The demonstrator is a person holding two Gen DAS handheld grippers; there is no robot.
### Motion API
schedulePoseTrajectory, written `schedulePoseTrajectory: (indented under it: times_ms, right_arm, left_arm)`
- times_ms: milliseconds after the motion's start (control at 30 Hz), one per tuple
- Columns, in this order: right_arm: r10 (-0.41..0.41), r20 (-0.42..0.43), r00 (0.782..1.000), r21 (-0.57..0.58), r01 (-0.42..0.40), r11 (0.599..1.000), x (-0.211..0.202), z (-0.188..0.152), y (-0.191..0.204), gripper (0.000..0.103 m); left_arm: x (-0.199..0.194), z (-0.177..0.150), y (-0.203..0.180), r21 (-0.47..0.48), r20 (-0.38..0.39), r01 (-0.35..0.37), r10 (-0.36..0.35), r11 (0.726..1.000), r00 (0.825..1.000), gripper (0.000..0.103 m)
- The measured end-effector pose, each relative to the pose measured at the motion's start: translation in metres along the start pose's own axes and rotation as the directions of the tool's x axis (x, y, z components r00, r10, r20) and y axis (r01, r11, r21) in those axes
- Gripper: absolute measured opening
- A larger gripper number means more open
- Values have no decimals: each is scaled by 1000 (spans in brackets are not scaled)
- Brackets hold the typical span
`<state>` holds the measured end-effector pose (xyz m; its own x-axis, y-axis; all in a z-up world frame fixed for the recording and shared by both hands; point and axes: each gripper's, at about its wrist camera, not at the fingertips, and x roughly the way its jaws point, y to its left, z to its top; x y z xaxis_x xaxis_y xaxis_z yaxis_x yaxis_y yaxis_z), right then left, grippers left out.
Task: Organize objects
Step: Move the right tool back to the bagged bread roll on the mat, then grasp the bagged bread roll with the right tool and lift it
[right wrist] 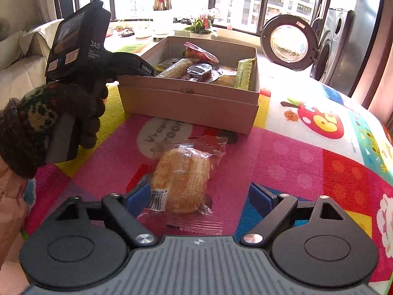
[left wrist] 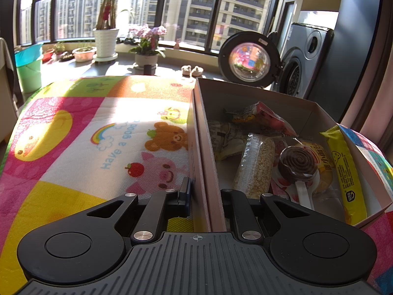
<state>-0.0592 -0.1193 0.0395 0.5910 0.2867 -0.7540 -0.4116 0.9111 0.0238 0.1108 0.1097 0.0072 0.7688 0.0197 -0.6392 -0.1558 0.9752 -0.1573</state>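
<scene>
A cardboard box [left wrist: 203, 147] holds several snack packets: a yellow bar [left wrist: 345, 172], a chocolate swirl lollipop [left wrist: 297, 163] and a puffed-rice bar [left wrist: 258, 167]. My left gripper [left wrist: 205, 196] is shut on the box's left wall, one finger inside and one outside. In the right wrist view the box [right wrist: 191, 103] stands ahead, with the left gripper [right wrist: 132, 64] at its left wall. A clear-wrapped pastry [right wrist: 181, 177] lies on the mat between the fingers of my open right gripper [right wrist: 199, 199], which do not touch it.
A colourful cartoon mat [left wrist: 98, 147] covers the surface. A washing machine with its door open [left wrist: 250, 59] stands behind right. Potted plants [left wrist: 105, 41] and a green bucket [left wrist: 29, 71] line the window. A gloved hand [right wrist: 49, 118] holds the left gripper.
</scene>
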Motion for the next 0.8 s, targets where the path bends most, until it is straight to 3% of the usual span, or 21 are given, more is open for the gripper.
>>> schedulePoseTrajectory:
  times_ms: [267,333,367,433,800]
  right_arm:
    - [6,-37,999,-73,-9,997,38,7,19,86]
    - [10,-34,999,-89,-13,996,38,7,23,80]
    - [17,-37,999,-104,-21,994,37,8,24,69]
    - [33,-50,998,-124,-39,992,31,6,26,56]
    - [60,-63,996,-91,-65,994,-25,-3,16,54]
  left_arm:
    - [0,0,0,3,0,0,0,1000,1000,15]
    - [-1,0,-1,3,0,0,0,1000,1000,15]
    - [-1,0,-1,3,1,0,0,1000,1000,15]
    - [-1,0,-1,4,1,2,-2,1000,1000,15]
    - [-2,1,-2,-1,1,6,-6,1000,1000,15]
